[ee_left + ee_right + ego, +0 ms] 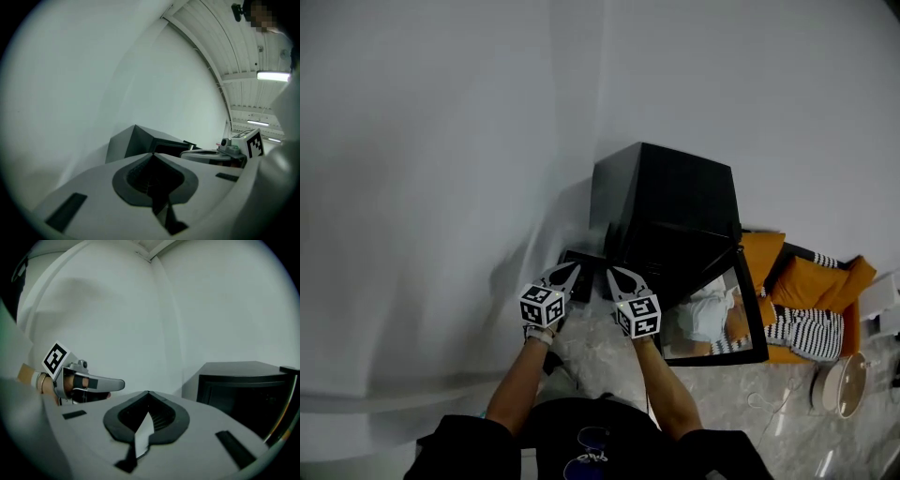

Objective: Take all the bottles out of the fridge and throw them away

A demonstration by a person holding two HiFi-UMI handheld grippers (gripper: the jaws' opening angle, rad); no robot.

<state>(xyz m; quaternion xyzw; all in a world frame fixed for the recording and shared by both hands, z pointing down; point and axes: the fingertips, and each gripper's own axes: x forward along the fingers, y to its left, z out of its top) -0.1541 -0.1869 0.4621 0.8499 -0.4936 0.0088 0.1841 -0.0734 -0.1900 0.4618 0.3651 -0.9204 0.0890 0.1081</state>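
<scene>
A black mini fridge stands on the floor against the white wall, its door swung open toward the right. No bottle is clear in any view; pale shapes show in the door pane, and I cannot tell what they are. My left gripper and right gripper are held side by side in front of the fridge's left corner, both shut and empty. In the left gripper view the shut tips point past the fridge. The right gripper view has the shut tips left of the fridge.
An orange sofa with striped cushions sits right of the fridge, and a round white device lies on the marble floor. A plain white wall fills the left and back. A dark flat object lies by the fridge's left foot.
</scene>
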